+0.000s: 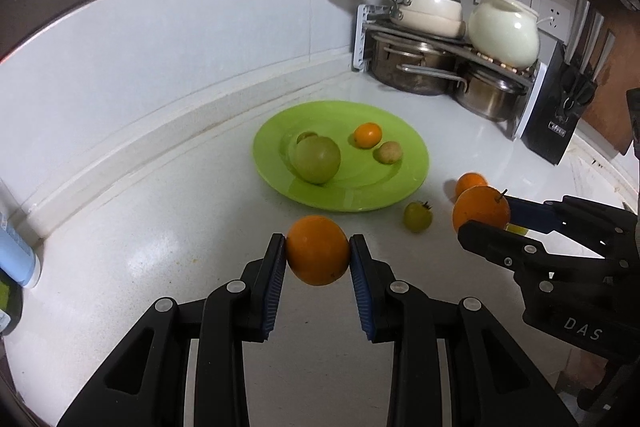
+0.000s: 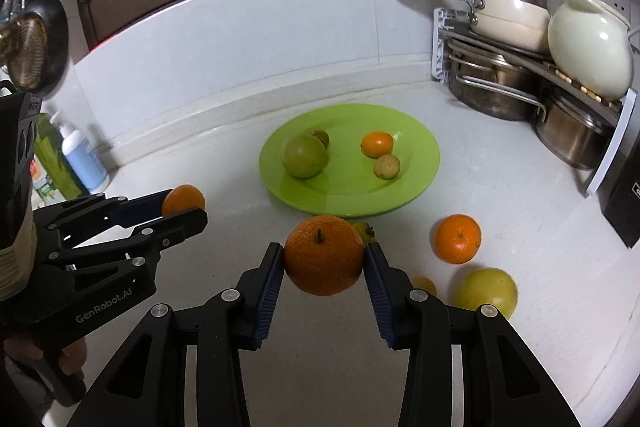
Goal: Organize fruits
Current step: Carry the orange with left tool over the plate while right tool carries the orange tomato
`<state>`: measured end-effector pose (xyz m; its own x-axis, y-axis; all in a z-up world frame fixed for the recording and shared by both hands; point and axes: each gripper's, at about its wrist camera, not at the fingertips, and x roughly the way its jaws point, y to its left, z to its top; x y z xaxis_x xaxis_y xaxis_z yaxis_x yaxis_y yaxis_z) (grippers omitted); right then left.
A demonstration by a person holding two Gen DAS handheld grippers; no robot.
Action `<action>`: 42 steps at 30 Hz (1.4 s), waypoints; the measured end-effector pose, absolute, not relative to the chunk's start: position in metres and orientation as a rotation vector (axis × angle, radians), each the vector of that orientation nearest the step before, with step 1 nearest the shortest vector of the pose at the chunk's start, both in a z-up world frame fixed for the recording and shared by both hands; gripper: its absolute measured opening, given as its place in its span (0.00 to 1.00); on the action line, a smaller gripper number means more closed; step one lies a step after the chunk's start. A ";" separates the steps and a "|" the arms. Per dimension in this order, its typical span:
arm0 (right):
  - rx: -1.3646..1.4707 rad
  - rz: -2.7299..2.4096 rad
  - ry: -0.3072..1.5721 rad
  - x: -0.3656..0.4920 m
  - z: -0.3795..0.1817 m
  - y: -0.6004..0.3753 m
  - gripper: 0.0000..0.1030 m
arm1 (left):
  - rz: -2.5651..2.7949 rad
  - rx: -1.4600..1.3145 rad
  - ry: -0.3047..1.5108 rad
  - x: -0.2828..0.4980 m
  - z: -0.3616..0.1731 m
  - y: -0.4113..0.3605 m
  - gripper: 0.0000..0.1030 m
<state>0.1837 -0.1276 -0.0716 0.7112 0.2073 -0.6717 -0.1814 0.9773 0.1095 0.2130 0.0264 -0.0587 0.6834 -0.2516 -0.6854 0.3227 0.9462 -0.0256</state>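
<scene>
A green plate [image 1: 408,187] [image 2: 420,179] lies on the white counter and holds a big green fruit [image 1: 317,159] [image 2: 304,155], a small orange fruit [image 1: 367,135] [image 2: 377,144] and a small brownish fruit [image 1: 387,151] [image 2: 386,166]. My left gripper [image 1: 318,251] is shut on an orange [image 1: 318,251] [image 2: 183,199] in front of the plate. My right gripper [image 2: 324,261] is shut on a stemmed orange [image 2: 324,261] [image 1: 480,209], right of the left one. Loose on the counter lie a mandarin [image 2: 458,238] [image 1: 471,181], a small green tomato [image 1: 417,215] and a yellow-green fruit [image 2: 486,291].
A rack with steel pots [image 1: 432,67] [image 2: 520,95], white pans and a cream jar [image 1: 503,29] [image 2: 588,51] stands at the back right, with a black knife block [image 1: 556,119] beside it. Bottles [image 2: 82,155] stand at the left against the backsplash.
</scene>
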 end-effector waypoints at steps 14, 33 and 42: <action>0.002 0.266 0.687 0.199 -0.032 -0.150 0.41 | -0.298 0.126 0.622 0.217 -0.011 0.002 0.31; -0.091 0.373 0.676 0.281 0.005 -0.161 0.41 | -0.295 0.156 0.646 0.289 0.016 -0.023 0.31; -0.125 0.395 0.733 0.329 -0.004 -0.161 0.41 | -0.293 0.155 0.684 0.326 0.007 -0.027 0.31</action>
